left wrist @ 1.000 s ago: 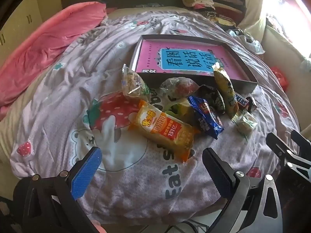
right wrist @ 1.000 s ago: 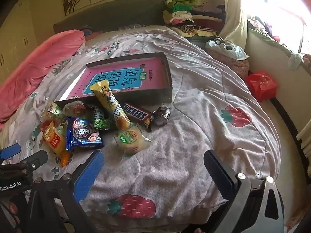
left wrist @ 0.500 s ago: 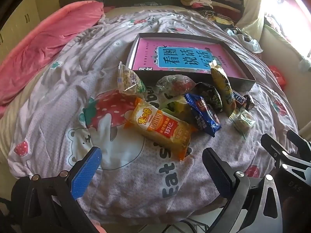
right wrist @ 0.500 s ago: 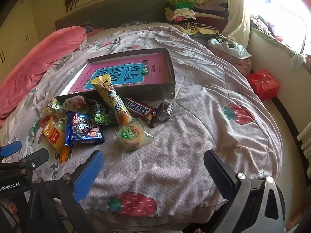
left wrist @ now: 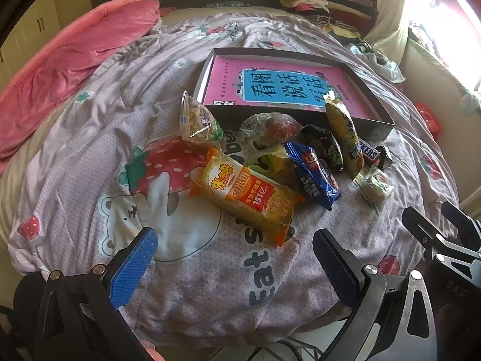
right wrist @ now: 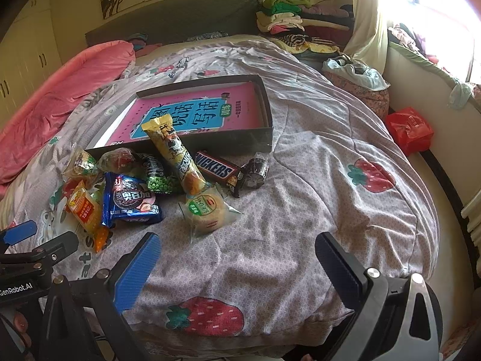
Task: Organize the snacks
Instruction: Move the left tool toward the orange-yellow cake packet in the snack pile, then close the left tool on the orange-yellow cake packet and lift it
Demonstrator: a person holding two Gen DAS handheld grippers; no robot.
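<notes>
The snacks are heaped on the bed (left wrist: 90,156) just in front of the tray (right wrist: 228,146), none yet placed inside. The left gripper (left wrist: 234,258) and right gripper (right wrist: 237,258) are both held wide and empty, near the bed's edge. The long yellow packet (right wrist: 177,153) is propped against the tray wall and could be knocked over. On the soft quilt a slippery wrapper (the orange rice cracker pack (left wrist: 249,195), say) may be pushed down rather than gripped.
</notes>
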